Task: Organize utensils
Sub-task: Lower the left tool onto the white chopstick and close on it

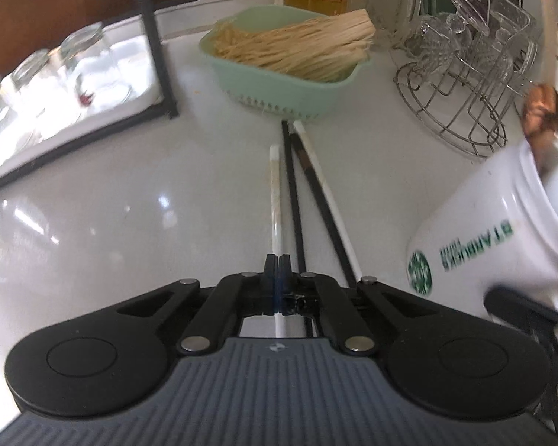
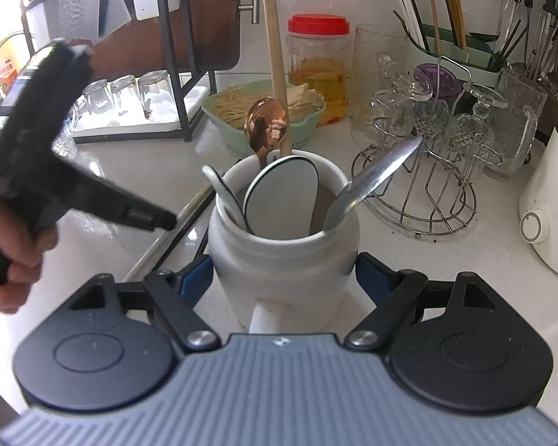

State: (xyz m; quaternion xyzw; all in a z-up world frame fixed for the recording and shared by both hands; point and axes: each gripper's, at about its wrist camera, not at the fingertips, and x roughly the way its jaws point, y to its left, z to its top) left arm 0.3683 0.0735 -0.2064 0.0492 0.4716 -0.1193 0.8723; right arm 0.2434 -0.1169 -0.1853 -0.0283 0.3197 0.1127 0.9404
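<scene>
In the left wrist view my left gripper (image 1: pixel 277 262) is low over the white counter, shut on a white chopstick (image 1: pixel 275 186) that runs between its pads. Beside it lie a black chopstick (image 1: pixel 293 193) and a crossed dark and white pair (image 1: pixel 325 200). My right gripper (image 2: pixel 282 275) is shut on a white Starbucks mug (image 2: pixel 284 256), one blue pad on each side. The mug (image 1: pixel 479 230) holds a copper spoon (image 2: pixel 265 126), a wooden handle (image 2: pixel 275 55), white ceramic spoons (image 2: pixel 284 193) and a metal spoon (image 2: pixel 379 174). The left gripper (image 2: pixel 156 219), held by a hand, shows left of the mug.
A green colander of noodles (image 1: pixel 290 63) sits past the chopstick tips. A wire rack of glasses (image 1: pixel 464 89) stands at the right, a black-framed shelf with upturned glasses (image 1: pixel 74 74) at the left. A red-lidded jar (image 2: pixel 318 70), a utensil drainer (image 2: pixel 453 48) and a white appliance (image 2: pixel 550 204) line the back and right.
</scene>
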